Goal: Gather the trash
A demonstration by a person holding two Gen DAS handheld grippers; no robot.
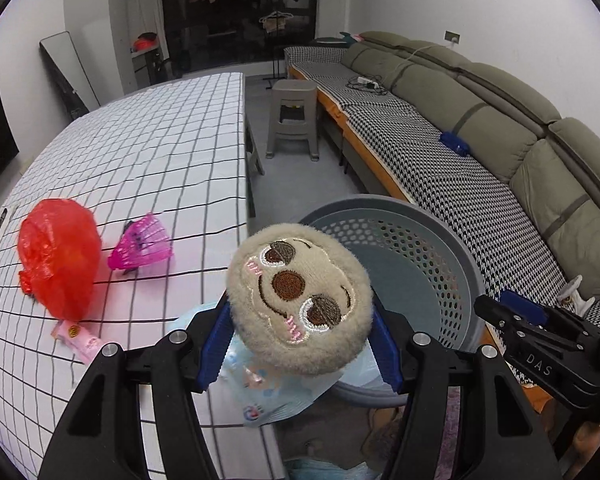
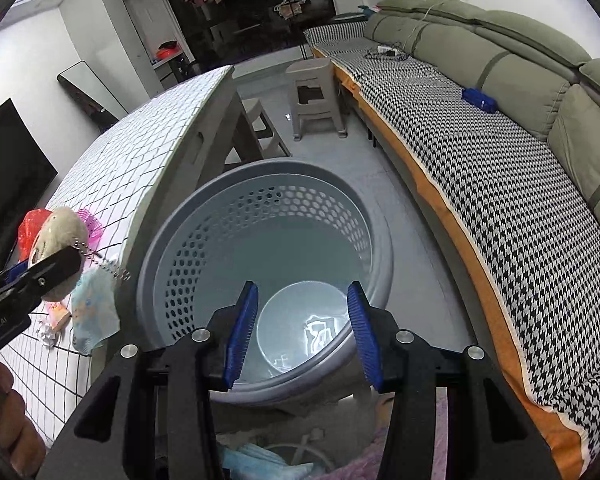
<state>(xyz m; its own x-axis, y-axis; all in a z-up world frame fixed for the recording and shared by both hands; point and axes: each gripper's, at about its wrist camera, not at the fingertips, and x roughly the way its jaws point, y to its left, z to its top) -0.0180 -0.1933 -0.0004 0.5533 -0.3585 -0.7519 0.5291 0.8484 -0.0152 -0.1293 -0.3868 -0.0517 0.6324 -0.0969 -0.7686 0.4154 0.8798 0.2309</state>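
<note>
L gripper (image 1: 300,344) clamping plush sloth head (image 1: 299,298), R gripper (image 2: 302,334) half-open, empty, over grey basket (image 2: 172,240)

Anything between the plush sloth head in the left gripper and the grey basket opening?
Nothing visible. The beige plush sloth head sits gripped in the left gripper at the table edge; the grey perforated plastic basket beside it is open-topped.
</note>
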